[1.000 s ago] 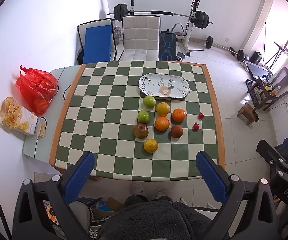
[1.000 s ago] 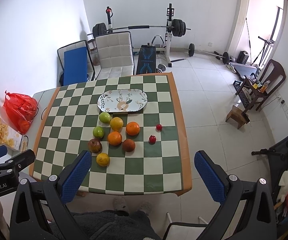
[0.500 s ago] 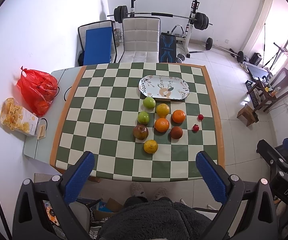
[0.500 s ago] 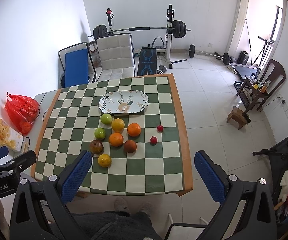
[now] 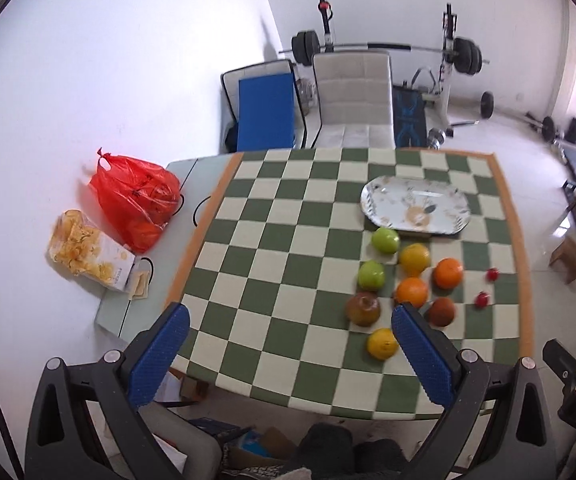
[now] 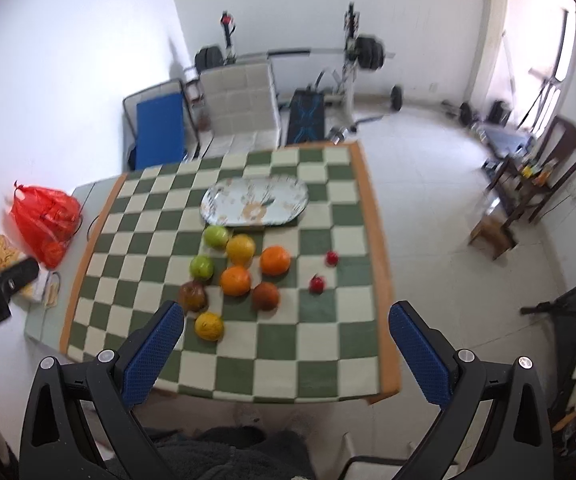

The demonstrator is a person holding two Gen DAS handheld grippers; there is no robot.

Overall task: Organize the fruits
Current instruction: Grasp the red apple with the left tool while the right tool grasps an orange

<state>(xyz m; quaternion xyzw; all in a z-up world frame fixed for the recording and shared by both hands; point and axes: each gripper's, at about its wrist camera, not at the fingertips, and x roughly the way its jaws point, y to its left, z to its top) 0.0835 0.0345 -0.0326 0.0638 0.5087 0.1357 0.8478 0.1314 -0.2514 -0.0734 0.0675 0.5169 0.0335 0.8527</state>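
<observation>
Several fruits lie grouped on the green-and-cream checkered table (image 5: 288,248) (image 6: 327,344): two green apples (image 5: 385,240) (image 6: 216,237), oranges (image 5: 411,291) (image 6: 235,280), a yellow one (image 5: 382,343) (image 6: 209,326), brown ones (image 5: 363,309) (image 6: 265,296) and two small red ones (image 5: 482,299) (image 6: 317,283). An empty oval patterned plate (image 5: 415,205) (image 6: 254,201) sits just behind them. My left gripper (image 5: 288,352) is open and empty, high above the table's near left. My right gripper (image 6: 286,352) is open and empty above the near edge.
A red plastic bag (image 5: 136,196) (image 6: 46,218) and a snack box (image 5: 88,252) sit on a grey side table at the left. Chairs (image 5: 351,100) and a barbell rack (image 5: 447,56) stand behind the table. A wooden stool (image 6: 493,236) stands at the right.
Both grippers have come lower and closer to the table. The left view has swung left, so the fruits now sit to its right. Both stay open and empty.
</observation>
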